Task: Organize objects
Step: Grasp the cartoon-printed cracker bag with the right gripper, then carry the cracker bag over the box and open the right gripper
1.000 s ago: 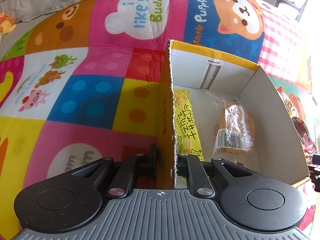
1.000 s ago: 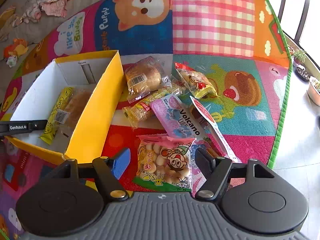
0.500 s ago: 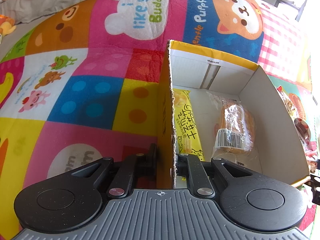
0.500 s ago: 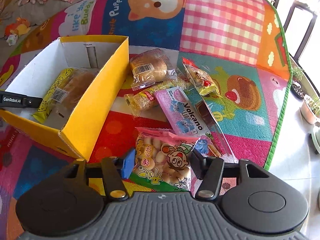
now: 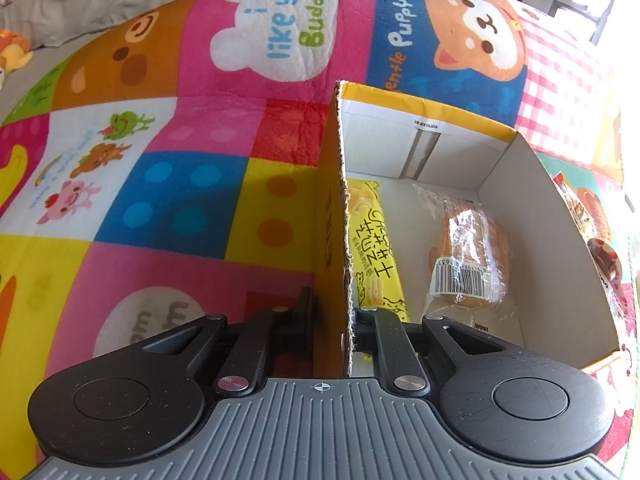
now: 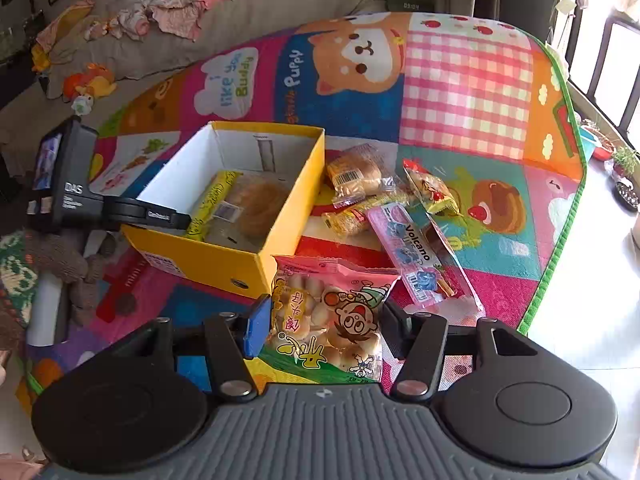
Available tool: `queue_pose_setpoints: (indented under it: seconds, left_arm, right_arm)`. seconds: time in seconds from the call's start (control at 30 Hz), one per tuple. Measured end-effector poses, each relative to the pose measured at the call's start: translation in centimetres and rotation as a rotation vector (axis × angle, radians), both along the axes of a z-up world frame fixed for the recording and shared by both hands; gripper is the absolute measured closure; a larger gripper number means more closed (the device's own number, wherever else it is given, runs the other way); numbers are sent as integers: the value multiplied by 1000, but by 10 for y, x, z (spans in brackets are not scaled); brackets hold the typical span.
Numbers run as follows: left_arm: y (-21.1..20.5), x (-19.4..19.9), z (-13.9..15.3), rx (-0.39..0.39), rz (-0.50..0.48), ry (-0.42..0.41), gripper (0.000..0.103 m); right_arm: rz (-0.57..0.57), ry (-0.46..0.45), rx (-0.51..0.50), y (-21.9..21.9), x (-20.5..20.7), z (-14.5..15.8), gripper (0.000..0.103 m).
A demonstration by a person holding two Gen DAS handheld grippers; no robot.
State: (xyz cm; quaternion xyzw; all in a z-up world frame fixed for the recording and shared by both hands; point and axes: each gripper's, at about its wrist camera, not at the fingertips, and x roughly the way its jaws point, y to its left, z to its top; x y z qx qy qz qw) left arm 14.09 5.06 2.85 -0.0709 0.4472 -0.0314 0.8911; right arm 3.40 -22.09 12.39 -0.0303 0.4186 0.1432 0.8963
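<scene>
Colourful play mat (image 6: 466,92) covers the floor; nearest, the right gripper (image 6: 324,326) clasps a pink biscuit bag (image 6: 330,320) lifted beside the yellow box (image 6: 224,256), whose wall the left gripper (image 5: 332,316) pinches; loose snacks (image 6: 380,196) lie beyond

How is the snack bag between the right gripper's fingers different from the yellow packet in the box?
The pink biscuit bag is broad and shows a cartoon face; the yellow packet is long, narrow and carries dark script. The pink biscuit bag sits outside the yellow box, clamped in the right gripper; the yellow packet lies inside, against the wall that the left gripper pinches. Both are sealed, printed snack packs.
</scene>
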Motion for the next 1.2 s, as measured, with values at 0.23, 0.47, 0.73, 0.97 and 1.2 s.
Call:
queue_pose_setpoints:
  seconds: [0.23,0.47,0.73,0.97,1.2]
  left_arm:
    - [3,0,-1,-8,-11,-3,90]
    - [3,2,-1,-12,-8,-3,90]
    - [4,1,-1,-17,-12,-6,90]
    - [5,1,-2,-25,-13,-8,90]
    - [5,1,-2,-23,-13,-10,90]
  right_arm:
    - [40,-37,79,9,-8,35,46]
    - [84,-123,165,21,1,80,47]
    - [98,-154,238,47,37,97,47]
    - [71,-78,286,66,72,72,46]
    - [36,-23,290,66,87,52,40]
